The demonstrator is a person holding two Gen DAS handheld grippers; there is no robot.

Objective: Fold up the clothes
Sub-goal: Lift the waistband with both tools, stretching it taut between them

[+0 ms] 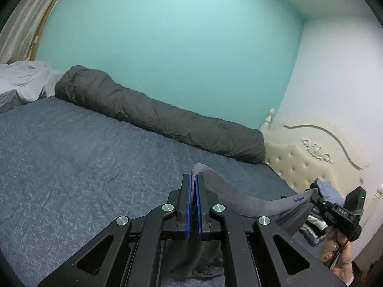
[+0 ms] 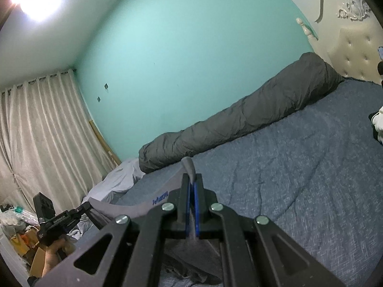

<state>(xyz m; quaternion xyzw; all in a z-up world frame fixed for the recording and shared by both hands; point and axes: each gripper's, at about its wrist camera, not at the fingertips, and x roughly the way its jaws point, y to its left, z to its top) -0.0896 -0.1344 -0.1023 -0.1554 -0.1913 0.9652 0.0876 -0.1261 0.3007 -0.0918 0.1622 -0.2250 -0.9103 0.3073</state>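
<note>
A grey garment with a lighter waistband and blue lettering (image 1: pixel 251 203) hangs stretched between my two grippers above the blue bed. My left gripper (image 1: pixel 194 179) is shut on one end of the waistband, and the cloth hangs down below it. My right gripper (image 2: pixel 192 181) is shut on the other end of the waistband (image 2: pixel 153 203). The right gripper shows at the right edge of the left wrist view (image 1: pixel 316 197). The left gripper shows at the lower left of the right wrist view (image 2: pixel 87 206).
A blue bedspread (image 1: pixel 83 155) covers the bed. A rolled dark grey duvet (image 1: pixel 155 114) lies along the teal wall. A cream tufted headboard (image 1: pixel 311 157) stands at the right, with other clothes (image 1: pixel 313 227) near it. White sheets (image 1: pixel 21 81) and curtains (image 2: pixel 36 131) are at the foot end.
</note>
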